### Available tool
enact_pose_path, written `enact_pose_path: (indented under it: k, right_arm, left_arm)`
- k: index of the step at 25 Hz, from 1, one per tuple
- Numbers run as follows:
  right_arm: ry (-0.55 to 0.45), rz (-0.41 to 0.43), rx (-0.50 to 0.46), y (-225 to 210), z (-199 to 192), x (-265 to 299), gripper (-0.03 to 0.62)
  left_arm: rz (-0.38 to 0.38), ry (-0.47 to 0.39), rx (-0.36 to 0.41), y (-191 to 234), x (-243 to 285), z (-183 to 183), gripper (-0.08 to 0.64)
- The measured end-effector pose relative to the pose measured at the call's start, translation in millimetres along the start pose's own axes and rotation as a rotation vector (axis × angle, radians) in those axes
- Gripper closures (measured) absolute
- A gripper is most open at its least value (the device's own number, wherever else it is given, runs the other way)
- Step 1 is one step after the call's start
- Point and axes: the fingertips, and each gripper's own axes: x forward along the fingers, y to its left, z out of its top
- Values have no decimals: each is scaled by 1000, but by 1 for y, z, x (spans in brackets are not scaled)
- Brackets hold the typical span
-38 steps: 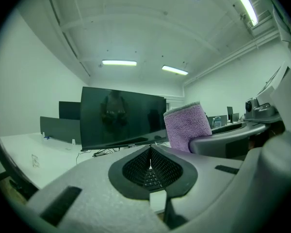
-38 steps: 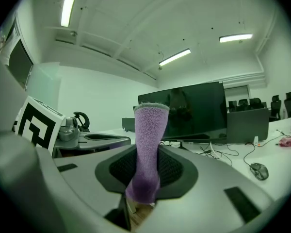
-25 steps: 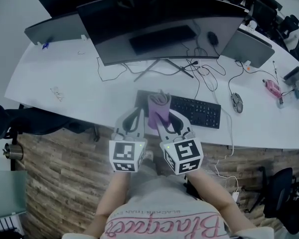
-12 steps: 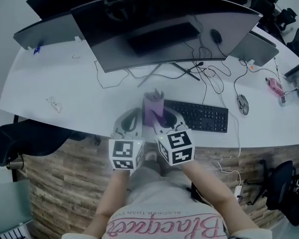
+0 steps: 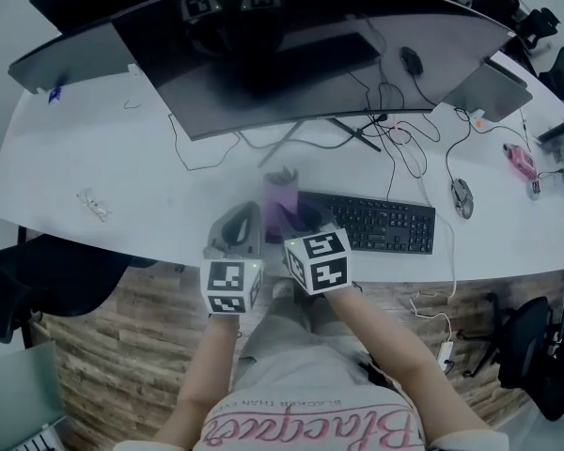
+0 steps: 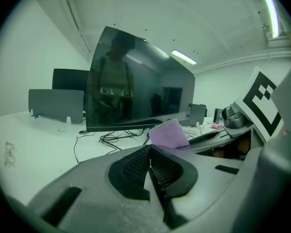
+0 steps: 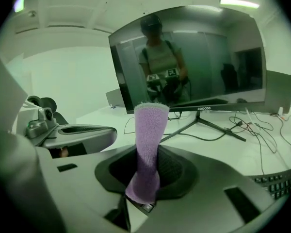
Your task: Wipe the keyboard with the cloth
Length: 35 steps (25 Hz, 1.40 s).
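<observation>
A black keyboard (image 5: 376, 222) lies near the front edge of the white desk (image 5: 94, 158); its corner also shows in the right gripper view (image 7: 277, 179). The purple cloth (image 5: 284, 201) stands upright at the keyboard's left end. My right gripper (image 5: 299, 220) is shut on the cloth's lower end (image 7: 147, 144). My left gripper (image 5: 241, 222) hovers just left of it, over the desk edge. Its jaws are shut with nothing between them (image 6: 149, 160), and the cloth (image 6: 169, 134) shows just beyond them to the right.
A wide curved monitor (image 5: 301, 45) on a splayed stand fills the desk's back, with loose cables (image 5: 387, 130) behind the keyboard. A mouse (image 5: 462, 196) and a pink item (image 5: 519, 162) lie to the right. A small clear object (image 5: 91, 203) lies far left. A black chair (image 5: 47, 275) stands below left.
My right gripper and the cloth have shifted left along the keyboard, from over its left part to its left end. My left gripper stayed beside it, still shut.
</observation>
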Motion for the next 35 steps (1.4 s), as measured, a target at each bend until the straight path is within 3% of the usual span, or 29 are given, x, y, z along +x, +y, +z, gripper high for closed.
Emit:
enact_pose_path:
  k: [12, 35]
  right_arm:
    - [141, -25, 45, -22, -28, 51, 502]
    - [164, -36, 84, -74, -43, 28, 502]
  left_arm:
    - [-5, 95, 31, 16, 35, -25, 555]
    - [-31, 117, 29, -29, 64, -27, 555]
